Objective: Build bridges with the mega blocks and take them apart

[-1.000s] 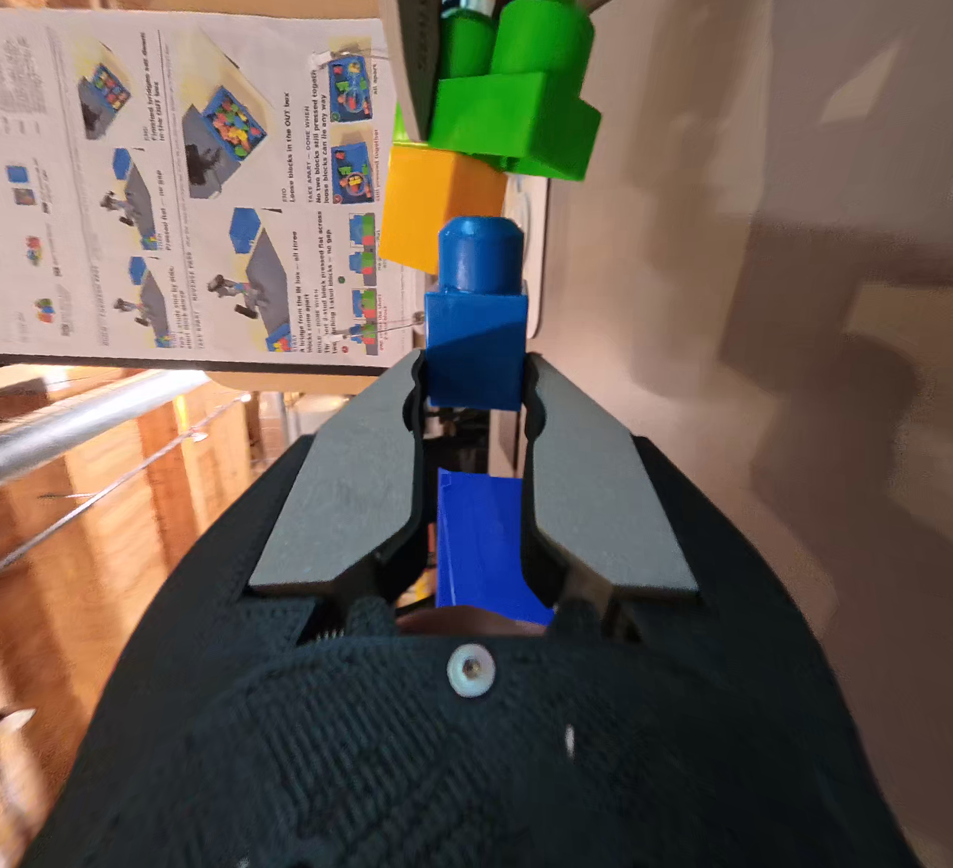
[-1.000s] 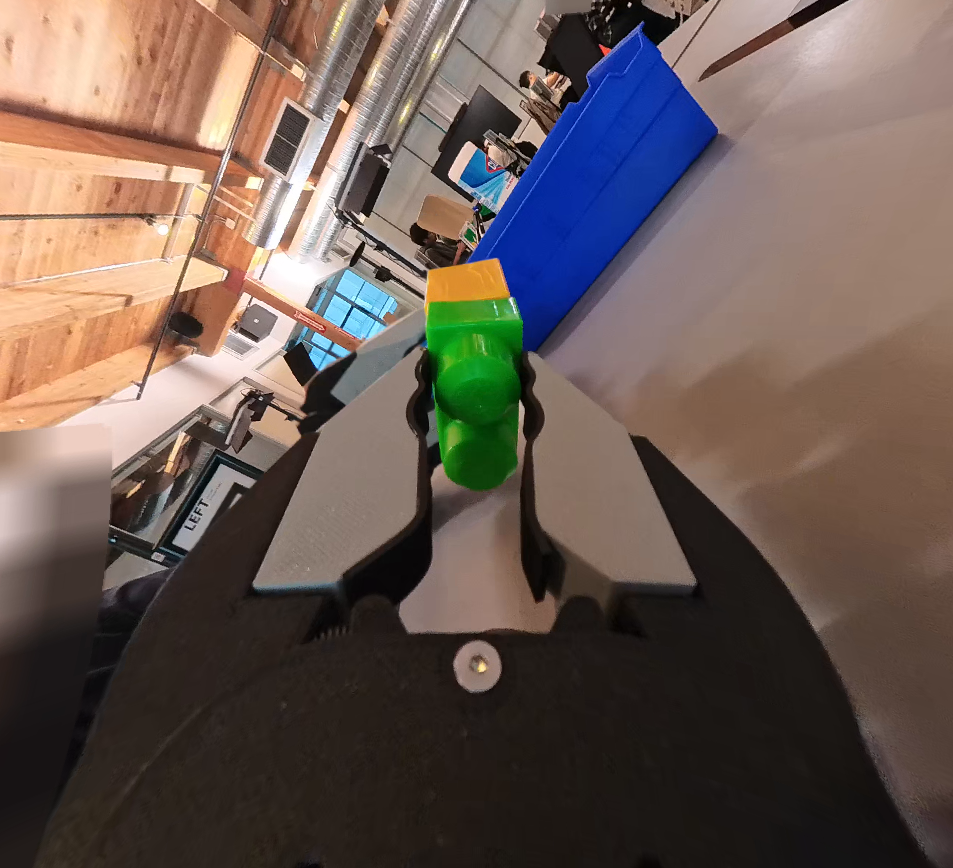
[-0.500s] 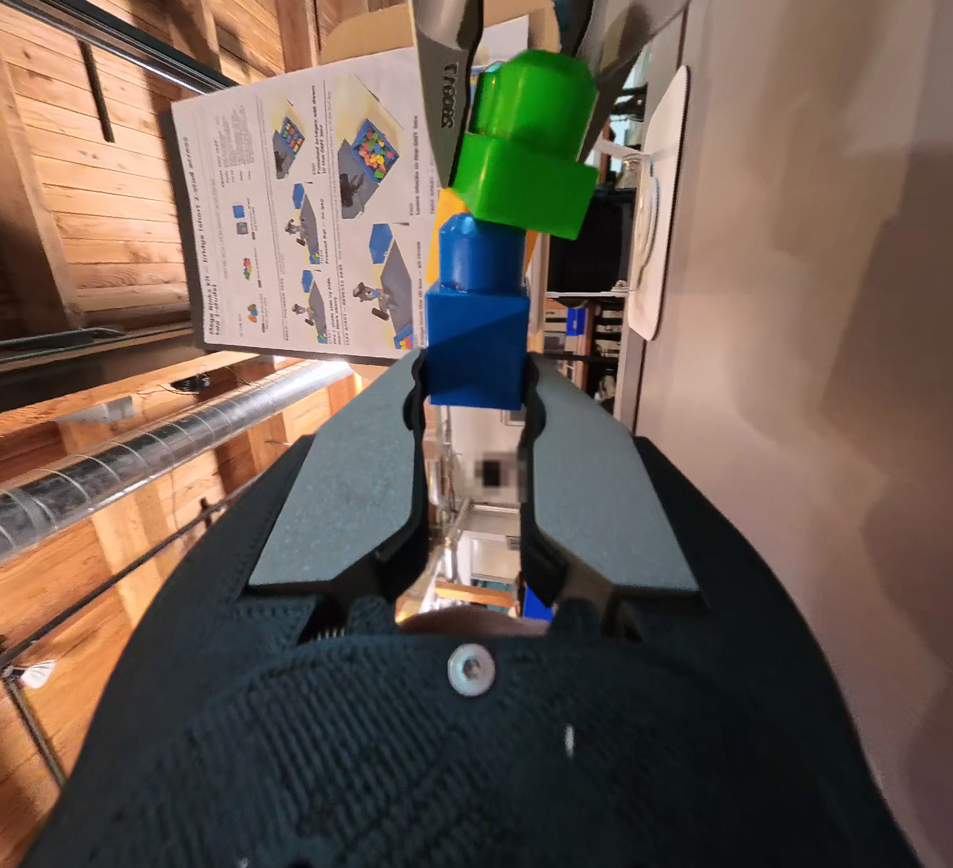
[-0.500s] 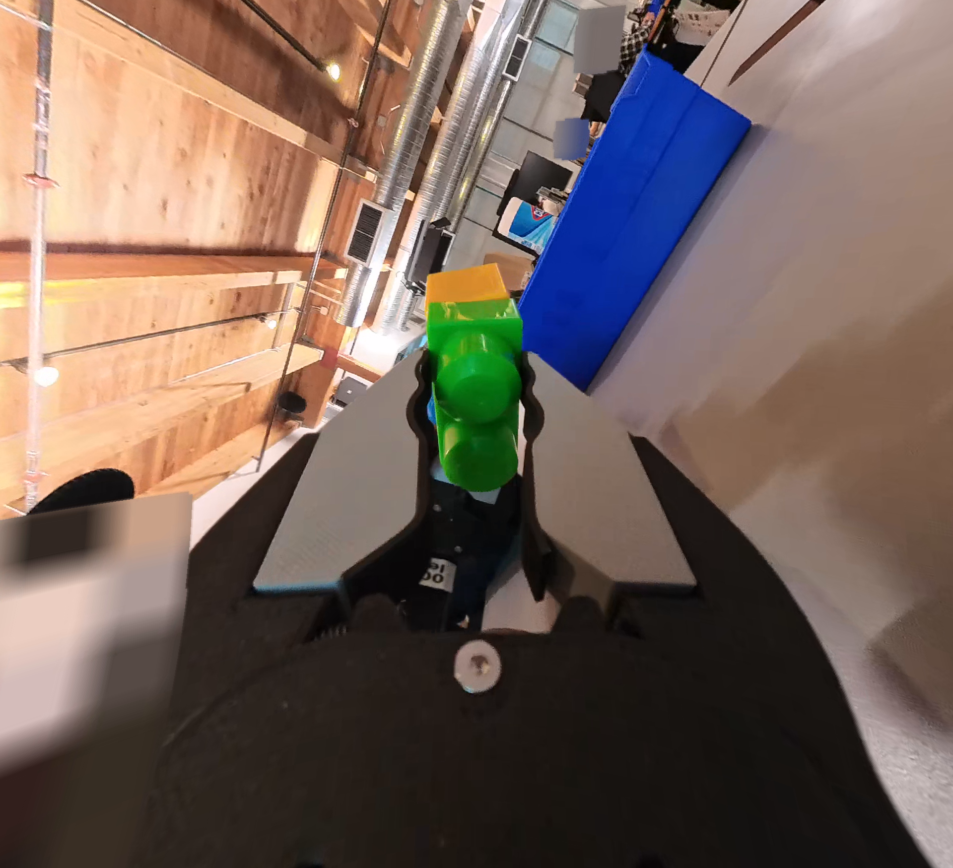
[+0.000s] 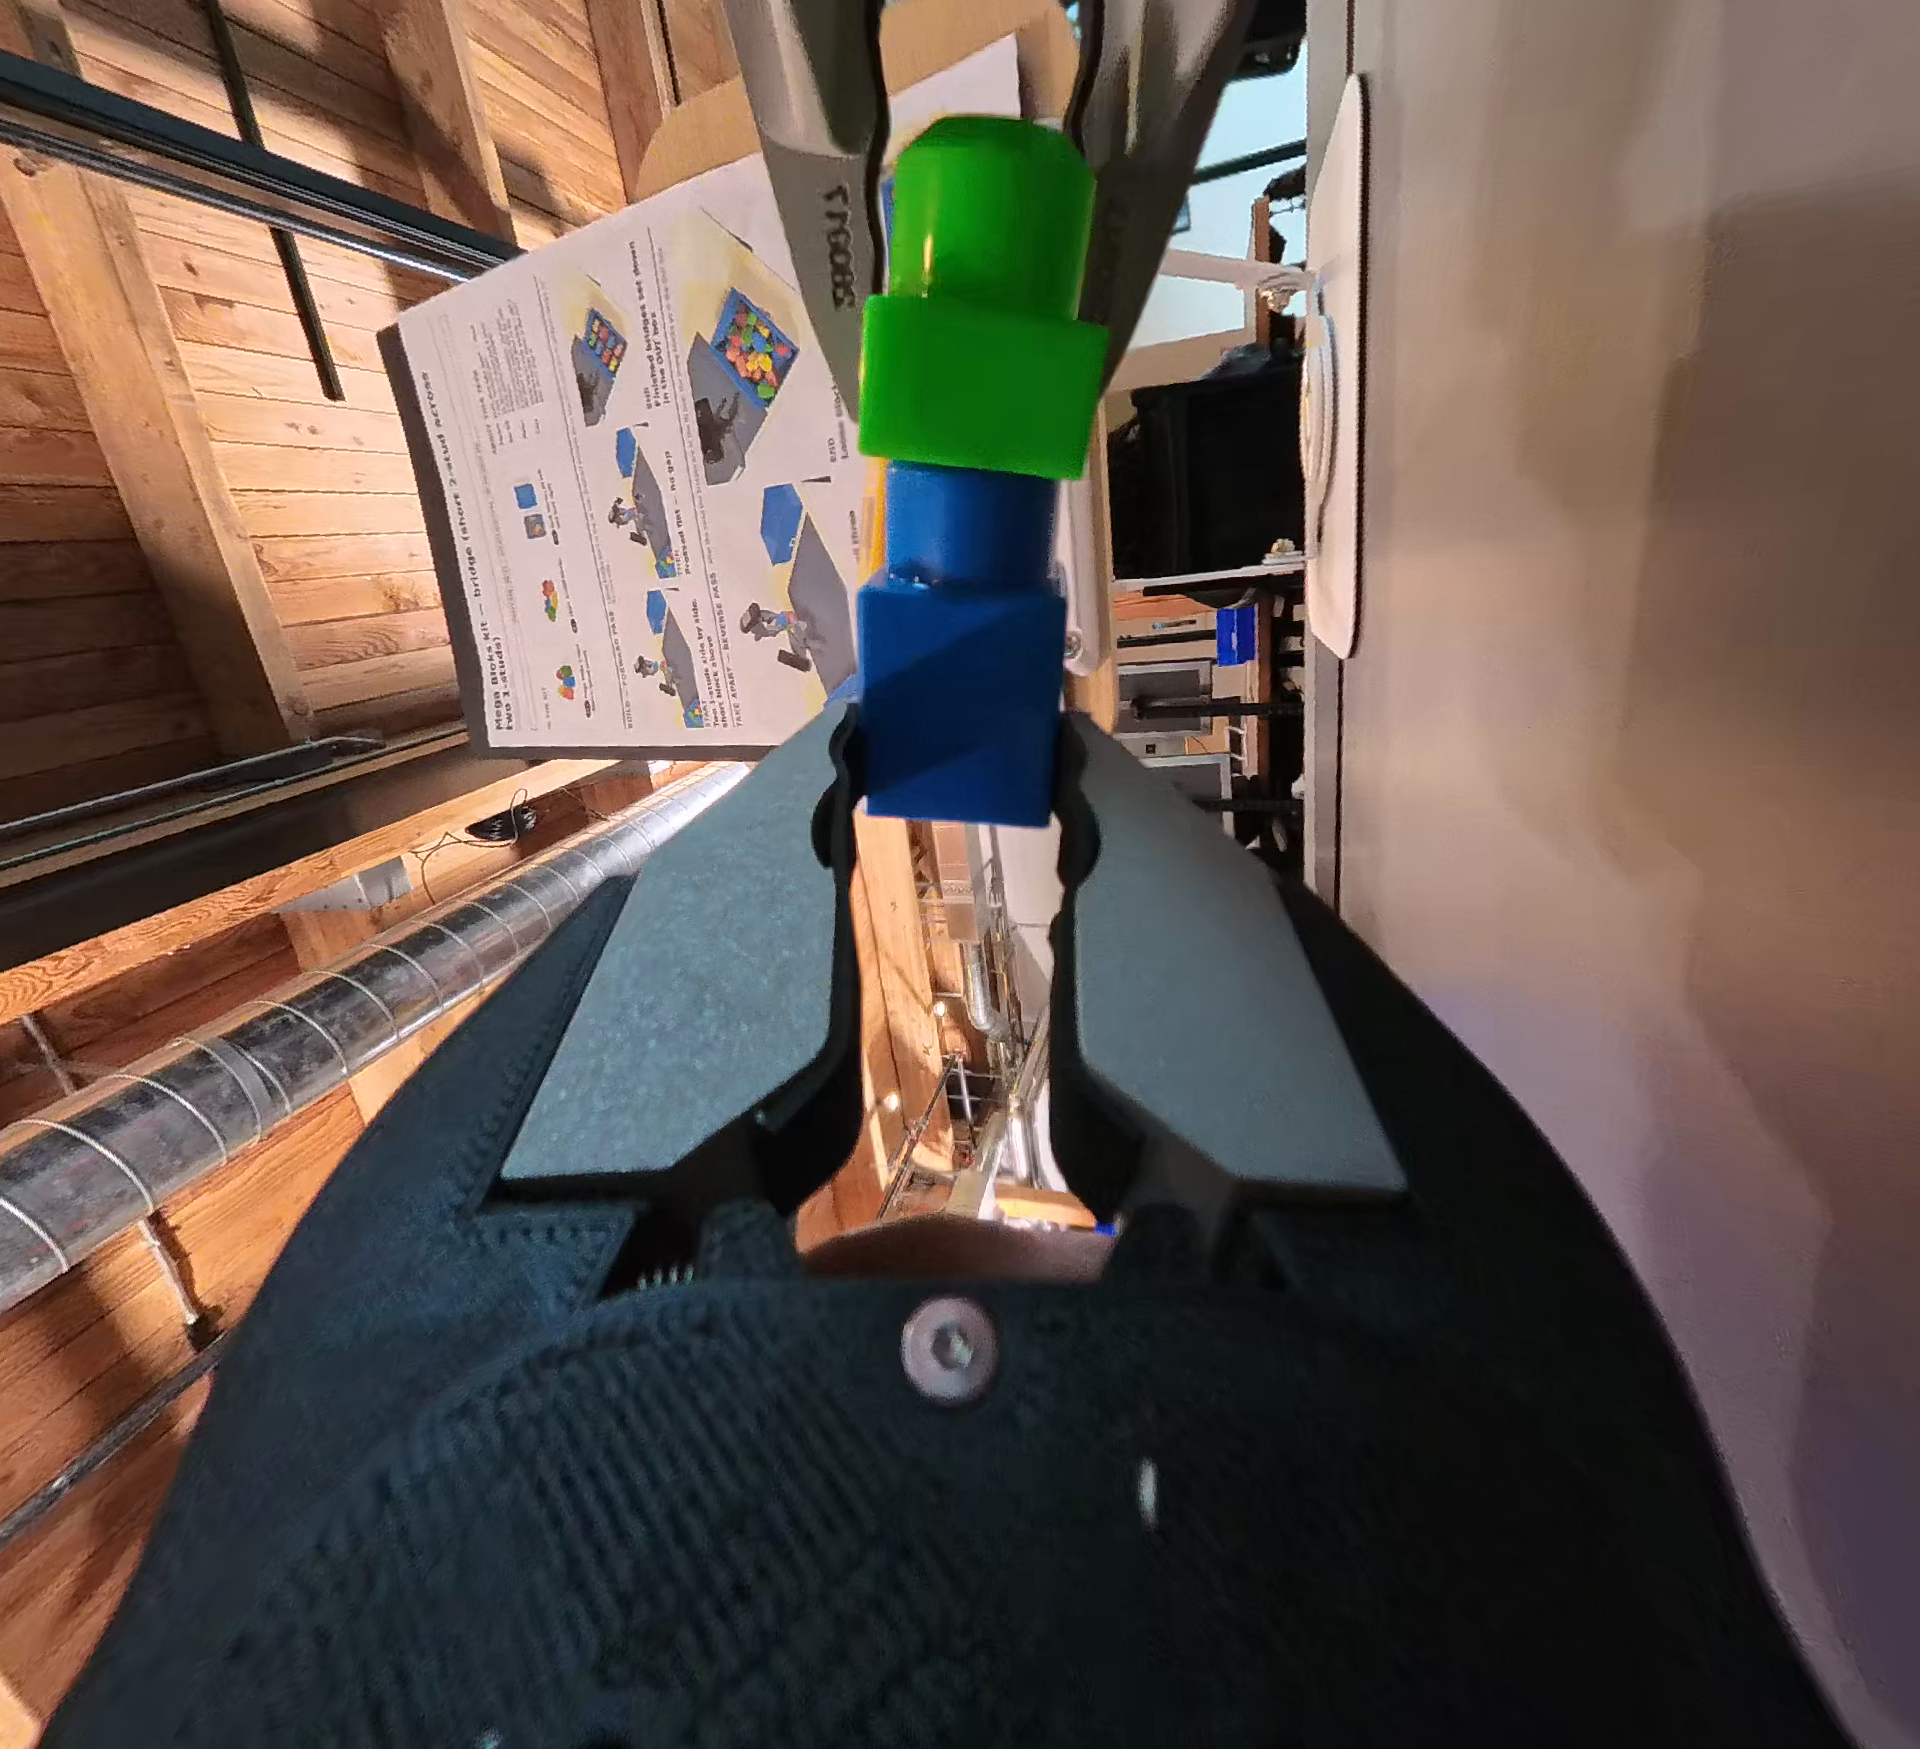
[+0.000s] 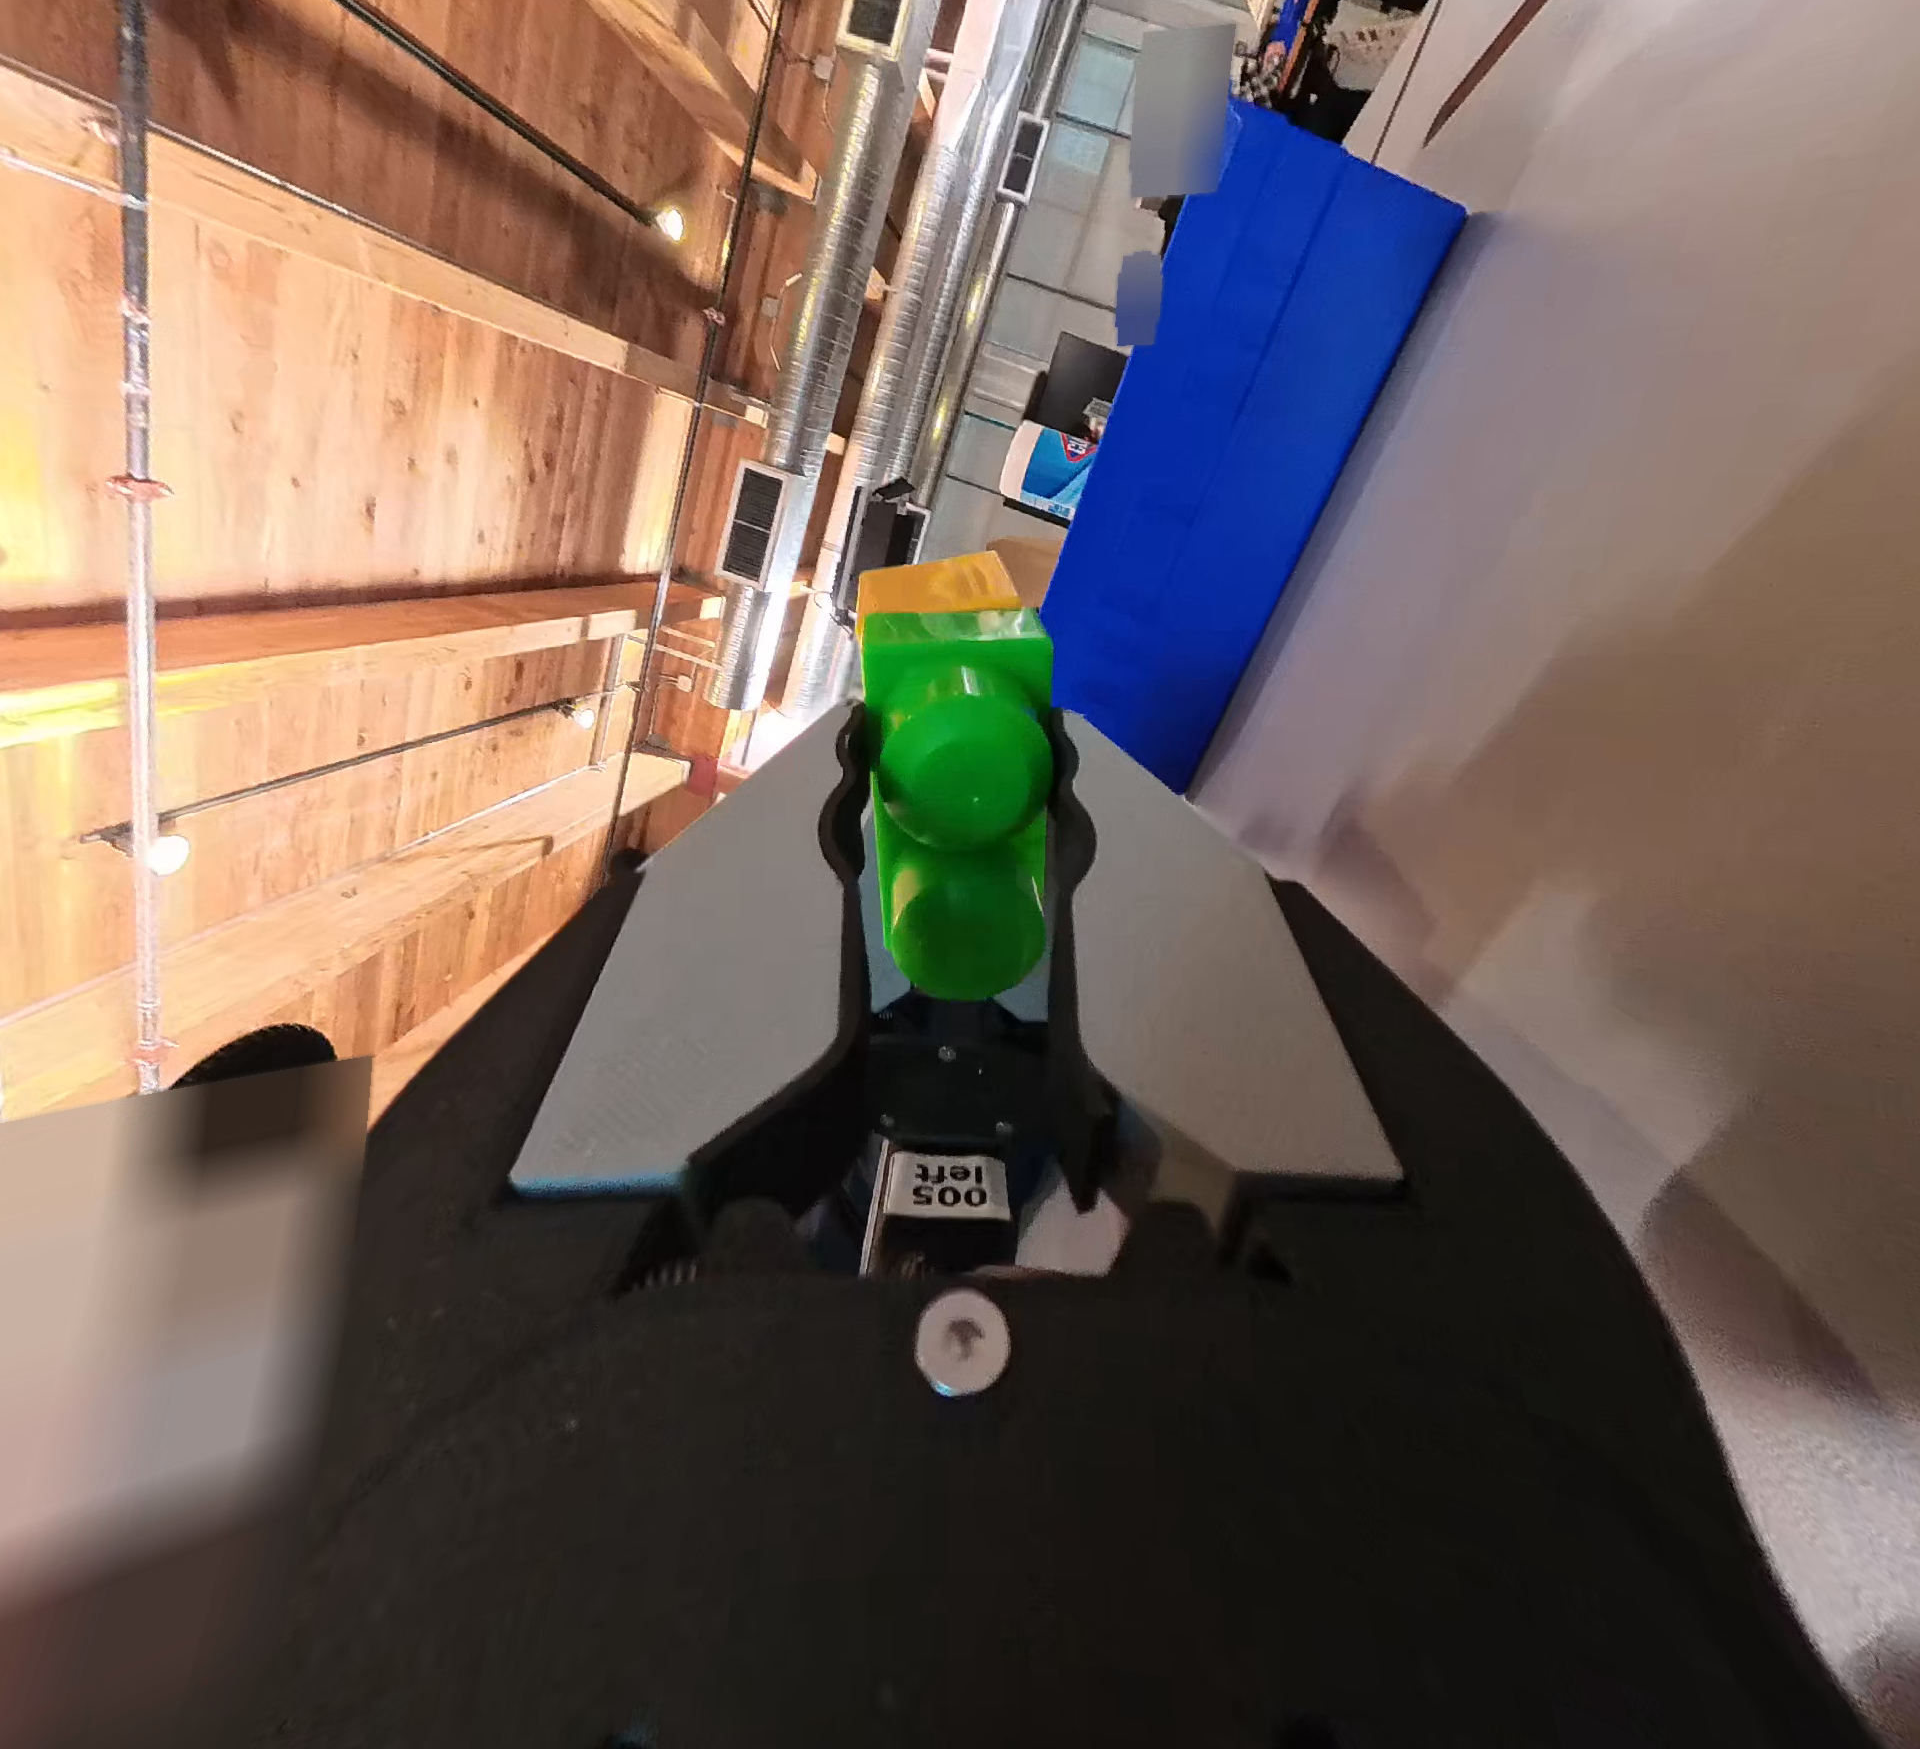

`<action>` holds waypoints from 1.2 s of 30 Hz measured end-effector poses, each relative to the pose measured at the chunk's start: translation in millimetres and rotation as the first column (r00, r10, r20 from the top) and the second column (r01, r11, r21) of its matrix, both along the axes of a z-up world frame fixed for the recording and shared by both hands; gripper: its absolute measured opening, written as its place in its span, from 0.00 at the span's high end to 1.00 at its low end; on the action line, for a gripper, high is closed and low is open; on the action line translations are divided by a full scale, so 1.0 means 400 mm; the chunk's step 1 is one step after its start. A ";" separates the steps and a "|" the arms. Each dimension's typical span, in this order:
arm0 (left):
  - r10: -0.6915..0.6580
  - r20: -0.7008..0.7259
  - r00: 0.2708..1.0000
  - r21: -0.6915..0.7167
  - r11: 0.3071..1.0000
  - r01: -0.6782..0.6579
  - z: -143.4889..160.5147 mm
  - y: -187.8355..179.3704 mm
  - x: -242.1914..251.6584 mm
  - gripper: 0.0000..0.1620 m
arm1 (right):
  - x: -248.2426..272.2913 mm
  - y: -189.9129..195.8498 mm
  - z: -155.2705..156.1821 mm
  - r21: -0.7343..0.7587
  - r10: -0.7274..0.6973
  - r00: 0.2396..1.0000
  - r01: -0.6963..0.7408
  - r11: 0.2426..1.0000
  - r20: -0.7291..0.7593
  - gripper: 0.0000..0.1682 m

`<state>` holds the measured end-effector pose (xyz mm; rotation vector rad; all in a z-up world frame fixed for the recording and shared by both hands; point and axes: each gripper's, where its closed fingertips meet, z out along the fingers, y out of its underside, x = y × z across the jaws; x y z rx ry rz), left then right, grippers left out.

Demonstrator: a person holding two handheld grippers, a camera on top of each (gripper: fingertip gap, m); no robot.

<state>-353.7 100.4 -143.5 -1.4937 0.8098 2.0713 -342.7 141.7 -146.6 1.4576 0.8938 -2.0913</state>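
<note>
My left gripper [image 5: 958,769] is shut on a blue one-stud block [image 5: 961,707], held in the air. Its stud [image 5: 966,523] meets the underside of a green two-stud block [image 5: 982,385]. That green block is held by my right gripper, whose grey fingers [image 5: 821,141] come in from the top of the left wrist view. In the right wrist view my right gripper [image 6: 958,790] is shut on the green block [image 6: 961,764]. A yellow block [image 6: 935,582] sits on the green block's far end. The blue block is hidden there.
The grey table top [image 5: 1662,764] runs along the right side of both views. A blue bin [image 6: 1226,494] stands on it beyond the blocks. An instruction sheet on a board [image 5: 623,494] and a white round disc [image 5: 1335,369] stand farther off. Spacing between my two grippers at the tips: around 5 cm.
The two grippers have come together and lined up. The blue block's stud now meets the underside of the green block, and the yellow block is hidden behind the green one in the left wrist view.
</note>
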 end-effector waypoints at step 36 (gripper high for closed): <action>-0.126 -0.008 0.992 0.036 0.991 0.126 -0.011 0.011 0.059 0.79 | -0.023 -0.034 0.035 0.154 -0.073 0.993 0.087 0.984 -0.089 0.82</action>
